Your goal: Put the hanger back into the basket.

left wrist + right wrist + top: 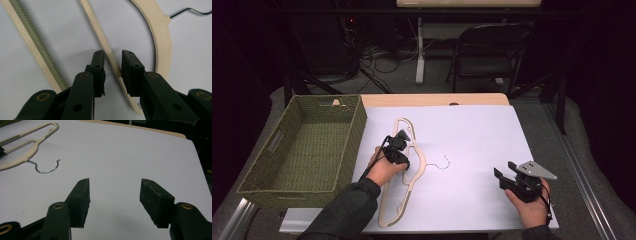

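Note:
A cream hanger [418, 172] with a metal hook [445, 163] lies flat on the white table top [472, 130]. My left gripper [404, 159] points down onto its middle. In the left gripper view the jaws [113, 53] stand on either side of the thin inner bar [100, 32], narrowed around it with a little white still showing on each side. The ribbed bar [32, 42] runs at the left and the curved shoulder [162, 45] at the right. My right gripper [503, 169] rests near the front right, wide open [114, 185] and holding nothing, with the hanger [25, 147] far off to its left.
A green woven basket [354, 135] stands at the table's left edge, close beside the hanger. A dark folding chair [489, 50] and a table leg with cables stand beyond the far edge. White surface lies bare between the two grippers.

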